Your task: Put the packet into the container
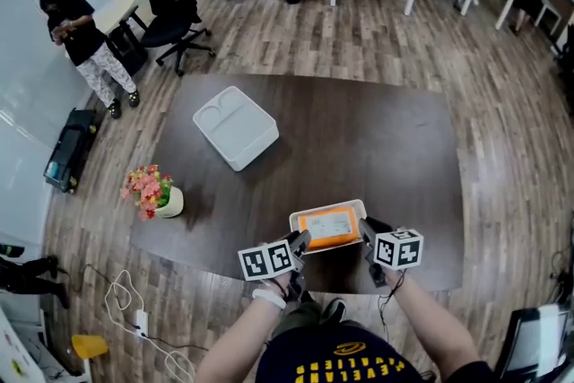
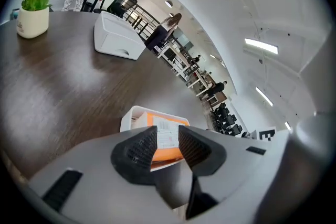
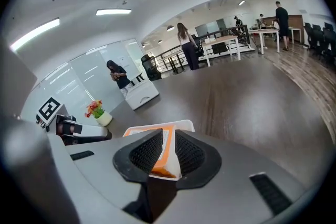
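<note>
One dark table (image 1: pixel 359 139) sits on planks (image 1: pixel 386 31) (container (image 1: pixel 328 204) nearside).

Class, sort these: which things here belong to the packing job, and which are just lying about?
In the job: orange packet; white tray under it; left gripper and right gripper, both gripping the tray; probably the white box.
Lying about: flower pot; office chair.

Smooth plastic container (image 1: pixel 327 206), wood-grain table (image 1: pixel 359 139) — faint sheen
</note>
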